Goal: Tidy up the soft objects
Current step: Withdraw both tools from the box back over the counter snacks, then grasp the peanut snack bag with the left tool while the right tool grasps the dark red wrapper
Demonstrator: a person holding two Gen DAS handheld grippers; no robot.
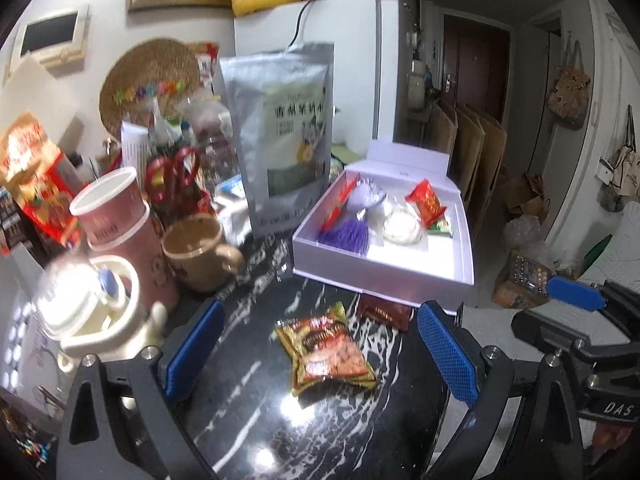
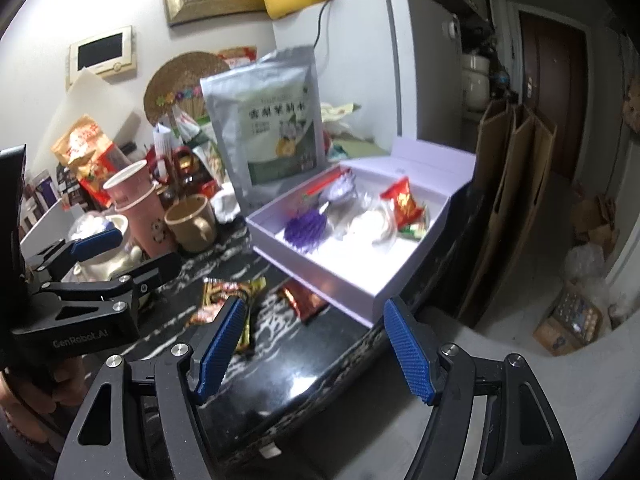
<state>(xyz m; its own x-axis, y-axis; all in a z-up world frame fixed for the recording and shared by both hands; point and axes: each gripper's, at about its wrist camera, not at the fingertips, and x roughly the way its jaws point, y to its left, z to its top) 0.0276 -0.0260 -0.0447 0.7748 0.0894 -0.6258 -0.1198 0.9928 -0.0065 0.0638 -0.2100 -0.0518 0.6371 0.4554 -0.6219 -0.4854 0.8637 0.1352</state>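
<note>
A red-and-brown snack packet point(image 1: 326, 354) lies flat on the black marble table point(image 1: 248, 412). My left gripper point(image 1: 320, 356) hangs open over it, its blue pads well apart on either side and not touching it. A small brown packet point(image 1: 384, 312) lies partly under the front wall of an open white box point(image 1: 380, 276). Inside the box are a purple tassel point(image 1: 346, 234), a white round packet point(image 1: 402, 226) and a red packet point(image 1: 426, 202). My right gripper point(image 2: 316, 350) is open and empty near the table's front edge, with the snack packet point(image 2: 228, 292) ahead to its left.
A tall silver pouch point(image 1: 284, 132) stands behind the box. A brown mug point(image 1: 200, 252), stacked pink cups point(image 1: 116, 216), a white lidded pot point(image 1: 92, 312) and red scissors point(image 1: 172, 172) crowd the left. The table ends at the right, above floor with cardboard boxes point(image 2: 572, 320).
</note>
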